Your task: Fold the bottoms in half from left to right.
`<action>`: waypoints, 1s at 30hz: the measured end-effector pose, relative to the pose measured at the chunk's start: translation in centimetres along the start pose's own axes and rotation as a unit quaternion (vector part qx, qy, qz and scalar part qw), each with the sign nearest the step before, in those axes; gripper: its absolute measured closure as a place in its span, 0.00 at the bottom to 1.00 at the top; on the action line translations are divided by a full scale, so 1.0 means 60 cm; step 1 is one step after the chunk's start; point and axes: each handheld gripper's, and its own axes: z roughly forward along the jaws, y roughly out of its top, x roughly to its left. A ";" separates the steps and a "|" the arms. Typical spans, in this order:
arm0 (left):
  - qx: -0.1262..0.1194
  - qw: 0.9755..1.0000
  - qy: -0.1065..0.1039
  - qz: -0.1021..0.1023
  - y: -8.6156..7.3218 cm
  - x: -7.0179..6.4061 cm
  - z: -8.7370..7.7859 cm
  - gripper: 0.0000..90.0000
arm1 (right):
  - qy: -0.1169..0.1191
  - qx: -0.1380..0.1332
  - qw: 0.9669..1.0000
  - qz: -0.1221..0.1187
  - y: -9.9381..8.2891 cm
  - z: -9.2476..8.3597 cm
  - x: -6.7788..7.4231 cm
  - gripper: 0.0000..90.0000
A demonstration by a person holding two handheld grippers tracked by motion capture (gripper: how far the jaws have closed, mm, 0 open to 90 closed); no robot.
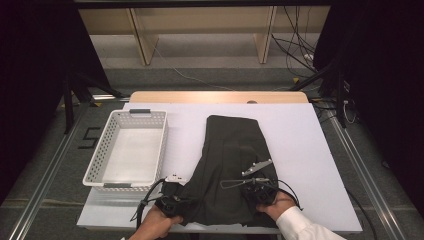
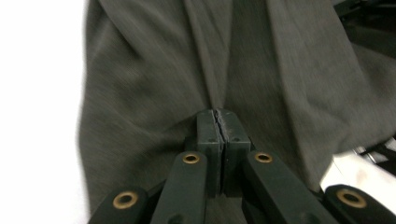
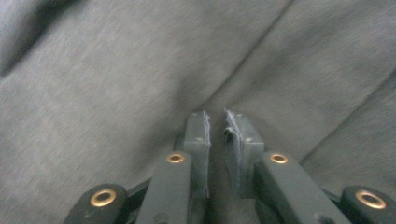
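Two hand-held grippers sit at the near hem of the dark garment (image 1: 232, 165), which lies on the white bench (image 1: 310, 150) with its long axis running away from the person, narrow end far, wide end near. The left hand-held gripper (image 1: 172, 202) is at the near left corner of the cloth; in the left gripper view its jaws are pressed together with a fold of cloth (image 2: 154, 84) gathered at the tips, so it looks clamped on the fabric. The right hand-held gripper (image 1: 257, 192) is at the near right corner; in the right gripper view its jaws stand a narrow gap apart over the cloth (image 3: 116, 70), and I cannot tell whether a fold is caught between them or they only rest on it.

Both hands are equally near the hem, so the cloth extends straight ahead of each. My judgement: the coming move is a lift or fold of the near edge toward the far end. Open bench lies to the right and beyond the garment; the white basket (image 1: 107, 152) stands just left of it, apart from the cloth, and limits a sideways swing. The near bench edge is close under the hands
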 end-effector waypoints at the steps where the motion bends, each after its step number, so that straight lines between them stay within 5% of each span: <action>1: 0.008 1.000 -0.011 -0.003 -0.003 -0.001 0.003 0.98 | 0.001 0.004 1.000 -0.003 -0.002 0.000 0.003 0.88; 5: 0.002 1.000 -0.005 0.018 -0.005 -0.014 0.000 0.88 | 0.015 0.005 1.000 -0.008 -0.011 -0.009 0.011 0.86; 8: -0.026 0.999 -0.009 0.041 0.009 -0.028 -0.024 0.84 | 0.018 -0.002 1.000 -0.013 -0.014 -0.020 0.014 0.82; 13: -0.048 0.998 -0.016 0.037 0.022 -0.026 -0.040 0.71 | 0.007 -0.086 0.996 0.013 0.001 -0.057 -0.006 0.55; 16: -0.061 0.997 -0.005 0.041 0.036 -0.027 -0.045 0.62 | -0.011 -0.136 0.990 0.032 0.013 -0.074 -0.029 0.47; 20: -0.078 0.996 0.013 0.044 0.054 -0.029 -0.054 0.50 | -0.029 -0.165 0.985 0.049 0.030 -0.083 -0.071 0.41; 21: -0.097 0.994 0.029 0.047 0.068 -0.029 -0.059 0.46 | -0.034 -0.170 0.984 0.049 0.034 -0.084 -0.082 0.40; 25: -0.108 0.992 0.046 0.044 0.094 -0.025 -0.059 0.36 | -0.033 -0.173 0.982 0.067 0.049 -0.084 -0.120 0.35; 26: -0.112 0.991 0.054 0.041 0.113 -0.020 -0.054 0.35 | -0.026 -0.171 0.981 0.084 0.061 -0.081 -0.144 0.32; 30: -0.115 0.991 0.067 0.024 0.148 -0.003 -0.030 0.29 | -0.031 -0.166 0.981 0.092 0.078 -0.074 -0.171 0.29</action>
